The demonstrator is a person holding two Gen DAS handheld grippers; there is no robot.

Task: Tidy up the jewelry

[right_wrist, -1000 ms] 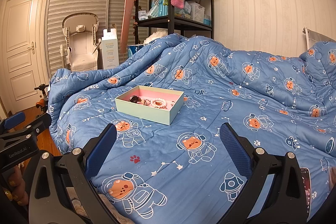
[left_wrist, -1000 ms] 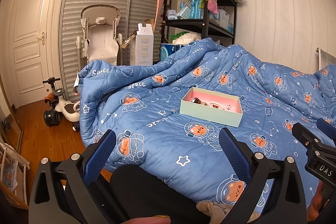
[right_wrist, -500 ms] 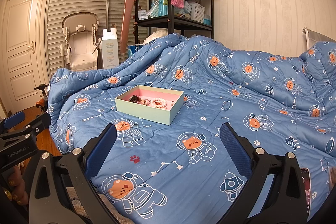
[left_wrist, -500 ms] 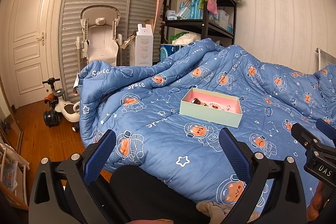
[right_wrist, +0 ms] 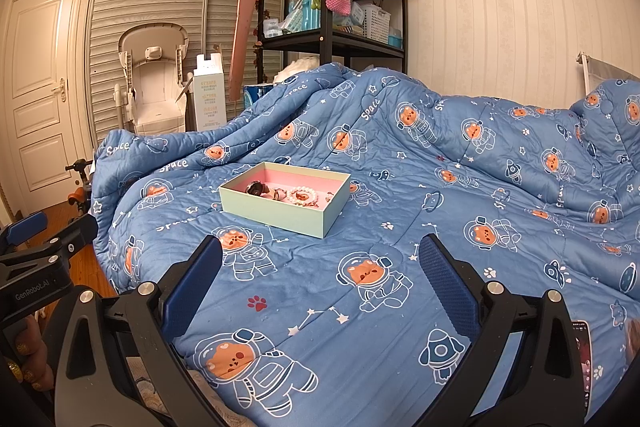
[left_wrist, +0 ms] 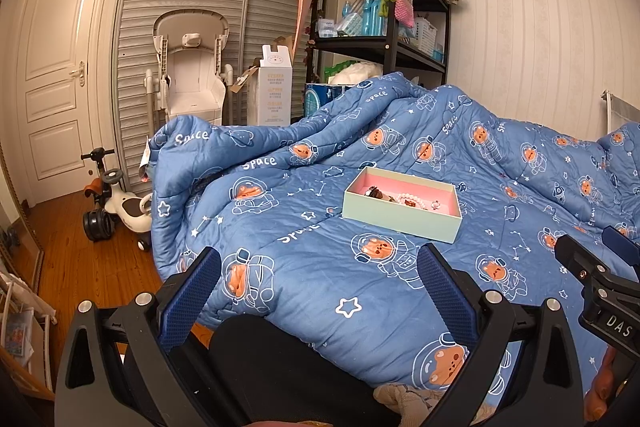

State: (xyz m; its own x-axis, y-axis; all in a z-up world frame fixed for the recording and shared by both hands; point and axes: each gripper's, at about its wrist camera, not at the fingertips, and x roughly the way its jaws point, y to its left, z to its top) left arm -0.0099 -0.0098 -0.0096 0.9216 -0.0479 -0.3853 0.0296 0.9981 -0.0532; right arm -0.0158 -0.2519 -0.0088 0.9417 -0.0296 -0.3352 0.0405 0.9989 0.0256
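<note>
On quilt [right_wrist: 460, 227], box [right_wrist: 280, 217], grippers apart

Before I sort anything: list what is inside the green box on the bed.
Inside the green box, on its pink lining: a dark watch-like piece, a pale bead bracelet, and smaller pieces too small to identify. The near wall hides the front floor.

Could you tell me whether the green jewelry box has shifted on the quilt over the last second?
No. The jewelry box sits on the same astronaut prints of the quilt as before.
</note>
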